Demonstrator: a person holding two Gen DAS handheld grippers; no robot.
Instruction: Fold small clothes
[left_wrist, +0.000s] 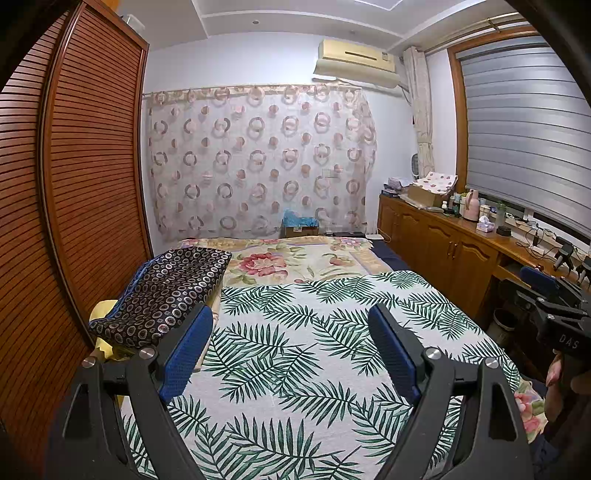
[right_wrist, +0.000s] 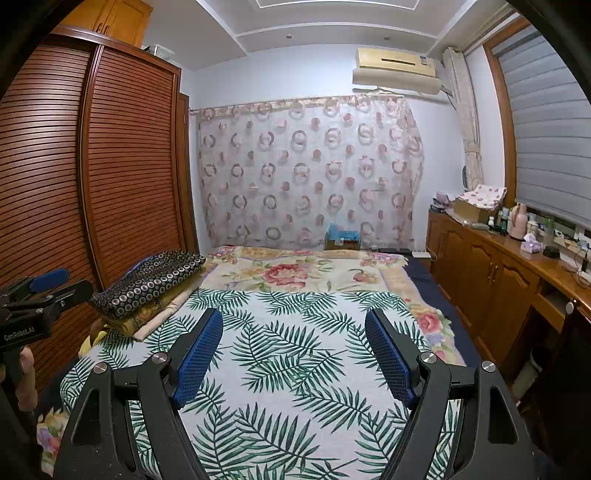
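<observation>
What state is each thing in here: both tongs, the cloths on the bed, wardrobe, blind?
Left tongs: open, empty, above the bed.
Right tongs: open, empty, above the bed.
Leaf-print cloth: spread flat on the bed.
Dark ring-patterned cloth: folded, on top of a pile at the bed's left edge.
Wardrobe doors: shut.
Window blind: lowered.

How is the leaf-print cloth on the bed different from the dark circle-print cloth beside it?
The leaf-print cloth is white with green palm leaves; the dark circle-print cloth is black with small pale rings. The leaf-print cloth lies spread flat across the bed; the circle-print cloth is folded thick on a pile near the wardrobe. The leaf-print cloth covers much more area. Neither one is touched by a claw.
</observation>
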